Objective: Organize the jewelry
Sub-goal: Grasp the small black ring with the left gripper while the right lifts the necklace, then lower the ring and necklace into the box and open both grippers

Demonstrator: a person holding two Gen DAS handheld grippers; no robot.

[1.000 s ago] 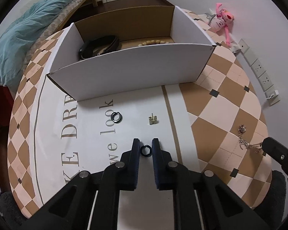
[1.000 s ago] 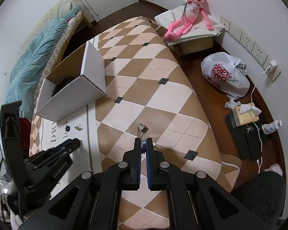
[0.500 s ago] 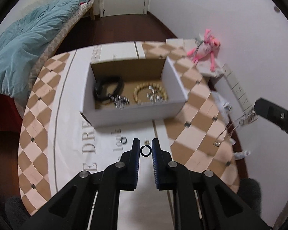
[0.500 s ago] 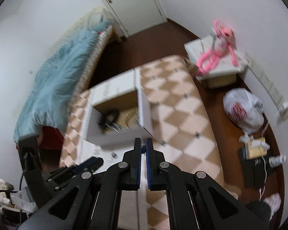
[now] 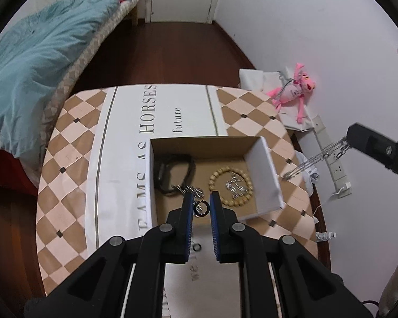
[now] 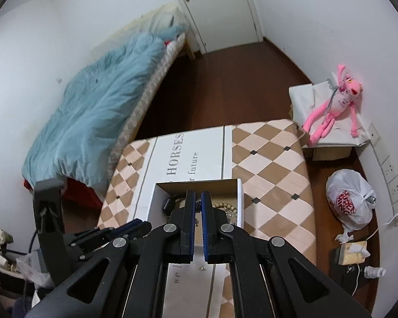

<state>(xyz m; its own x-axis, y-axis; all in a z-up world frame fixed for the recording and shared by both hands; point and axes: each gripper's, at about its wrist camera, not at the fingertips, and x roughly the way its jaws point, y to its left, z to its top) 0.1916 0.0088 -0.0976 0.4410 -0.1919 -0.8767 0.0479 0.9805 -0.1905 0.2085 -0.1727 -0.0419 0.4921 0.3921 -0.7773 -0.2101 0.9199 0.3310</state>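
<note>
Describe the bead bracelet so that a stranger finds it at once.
Look in the open white box on the checked table. The bead bracelet lies on its right half, beside the black band. Only it is a ring of round tan beads.

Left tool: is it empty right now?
No, the left tool grips a small black ring between its fingers, above the open box.

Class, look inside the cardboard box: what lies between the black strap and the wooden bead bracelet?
In the left wrist view, a small silver chain piece lies on the box floor between the black strap and the bead bracelet.
</note>
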